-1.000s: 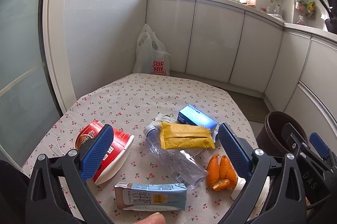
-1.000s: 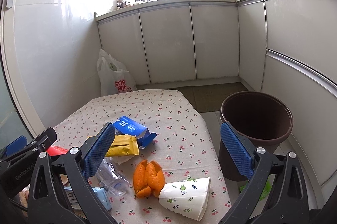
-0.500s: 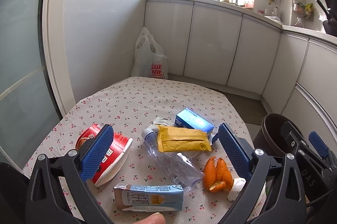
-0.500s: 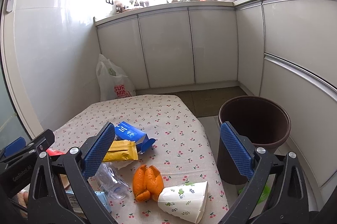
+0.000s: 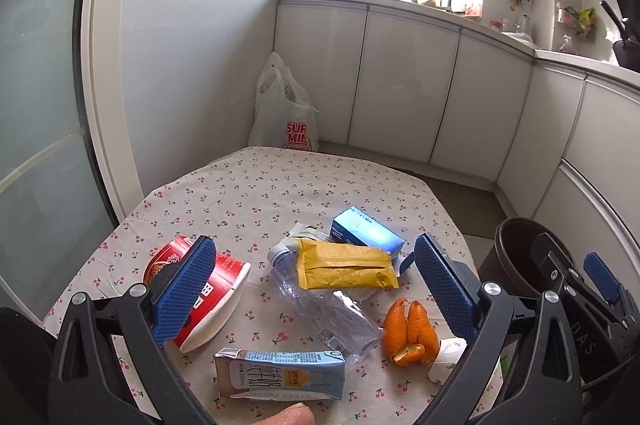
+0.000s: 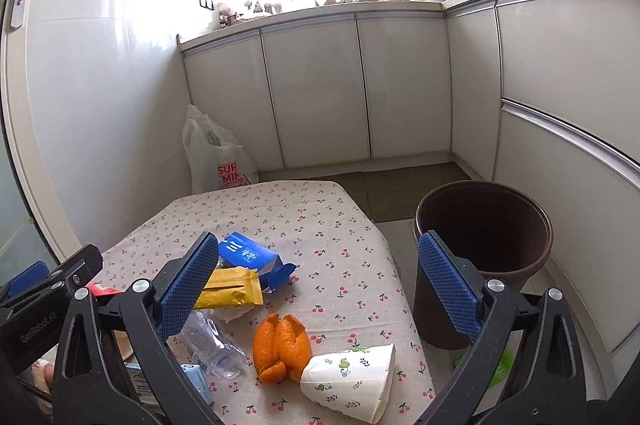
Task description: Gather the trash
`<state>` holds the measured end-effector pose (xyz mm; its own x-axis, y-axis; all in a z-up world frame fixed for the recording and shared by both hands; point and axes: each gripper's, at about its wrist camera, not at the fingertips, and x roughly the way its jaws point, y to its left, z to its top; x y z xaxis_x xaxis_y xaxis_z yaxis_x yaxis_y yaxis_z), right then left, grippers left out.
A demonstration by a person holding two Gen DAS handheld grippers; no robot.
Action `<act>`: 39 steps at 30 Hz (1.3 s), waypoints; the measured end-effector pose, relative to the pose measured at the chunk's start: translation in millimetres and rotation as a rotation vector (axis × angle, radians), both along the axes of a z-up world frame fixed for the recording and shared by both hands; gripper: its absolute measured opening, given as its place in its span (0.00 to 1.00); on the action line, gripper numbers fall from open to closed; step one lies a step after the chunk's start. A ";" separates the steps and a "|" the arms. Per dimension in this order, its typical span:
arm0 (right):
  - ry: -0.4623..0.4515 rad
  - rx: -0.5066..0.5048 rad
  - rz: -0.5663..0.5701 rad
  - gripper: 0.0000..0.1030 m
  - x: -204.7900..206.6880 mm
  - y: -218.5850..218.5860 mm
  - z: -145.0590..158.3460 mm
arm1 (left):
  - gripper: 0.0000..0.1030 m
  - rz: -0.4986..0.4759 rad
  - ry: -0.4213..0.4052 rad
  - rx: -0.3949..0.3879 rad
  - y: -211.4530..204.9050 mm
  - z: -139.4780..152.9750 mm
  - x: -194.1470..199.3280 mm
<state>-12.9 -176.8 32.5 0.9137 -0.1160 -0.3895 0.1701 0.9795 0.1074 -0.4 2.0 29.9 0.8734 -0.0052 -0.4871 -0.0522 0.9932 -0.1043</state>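
Observation:
Trash lies on a cherry-print table (image 5: pixel 260 193): a red noodle bowl (image 5: pixel 224 289), a yellow wrapper (image 5: pixel 344 269), a crushed clear bottle (image 5: pixel 328 309), a blue box (image 5: pixel 366 231), orange peel (image 5: pixel 408 331) and a milk carton (image 5: pixel 280 375). A paper cup (image 6: pixel 352 385) lies on its side next to the peel (image 6: pixel 282 345). My left gripper (image 5: pixel 316 289) is open above the pile, holding nothing. My right gripper (image 6: pixel 320 289) is open and empty above the table's right edge (image 6: pixel 384 245). A brown bin (image 6: pixel 484 249) stands on the floor to the right.
A white plastic bag (image 5: pixel 284 113) stands on the floor behind the table. White cabinets (image 6: pixel 320 93) line the back and right walls. A glass door (image 5: pixel 36 105) is at the left. A brown mat (image 6: pixel 400 189) lies before the cabinets.
Both grippers have drawn back and risen slightly, so the trash sits a little lower and smaller in both views. Both stay open. Nothing on the table has moved.

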 end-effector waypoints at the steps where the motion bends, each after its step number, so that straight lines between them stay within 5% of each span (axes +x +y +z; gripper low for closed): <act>1: 0.000 0.000 0.000 0.93 -0.1 0.2 -0.4 | 0.94 0.000 0.000 0.000 0.1 -0.2 -0.1; 26: 0.033 0.012 0.009 0.93 4.5 1.2 -6.6 | 0.94 0.010 0.039 -0.006 2.3 -11.6 5.2; 39: 0.224 0.067 0.006 0.93 31.1 -6.8 -35.8 | 0.94 0.042 0.168 -0.023 15.1 -41.0 25.6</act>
<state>18.2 -183.6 -3.4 0.8040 -0.0778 -0.5895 0.1913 0.9725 0.1327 25.1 17.1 -11.2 0.7792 0.0167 -0.6265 -0.1122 0.9872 -0.1133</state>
